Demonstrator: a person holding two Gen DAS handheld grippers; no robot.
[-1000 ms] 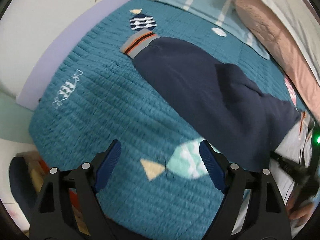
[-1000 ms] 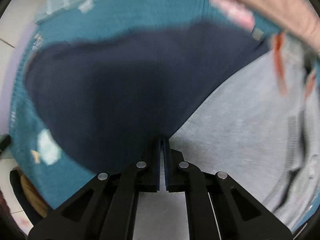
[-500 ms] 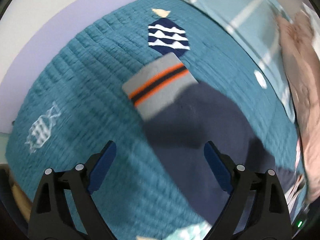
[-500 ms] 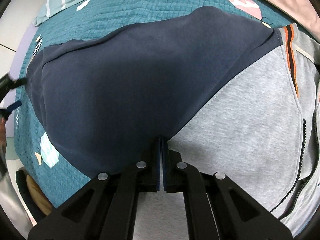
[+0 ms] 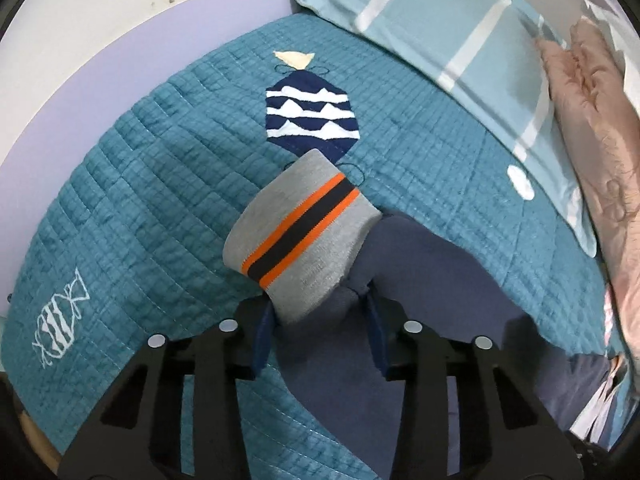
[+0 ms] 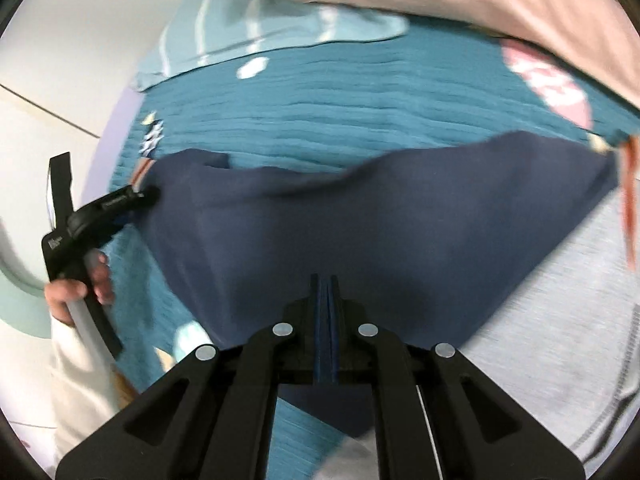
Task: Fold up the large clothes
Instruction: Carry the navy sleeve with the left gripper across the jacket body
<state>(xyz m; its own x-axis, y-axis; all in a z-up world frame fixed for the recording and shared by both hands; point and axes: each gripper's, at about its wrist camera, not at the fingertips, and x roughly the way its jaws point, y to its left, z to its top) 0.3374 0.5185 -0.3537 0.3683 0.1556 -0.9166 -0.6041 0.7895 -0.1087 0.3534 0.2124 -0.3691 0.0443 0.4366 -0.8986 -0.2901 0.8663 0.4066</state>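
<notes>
1. My left gripper is down on the sleeve of the jacket, the grey cuff with its orange and navy stripes bunched up between my blue pads; the jaws have just been closing and are now clamped on that cuff.
2. Only the left wrist view shows this grip, plus the navy fish patch at twelve o'clock from the cuff and the striped pillow at one o'clock.
3. Only the right wrist view shows the jacket's grey body at three o'clock, and my left hand on its handle at nine o'clock.
4. My right gripper has its jaws pressed together on the navy fabric's lower edge.
5. A second ago my left jaws hung wide over bare teal quilt; now they sit on the cuff.
6. The right view has gone blurred, and more quilt shows above the navy panel.
</notes>
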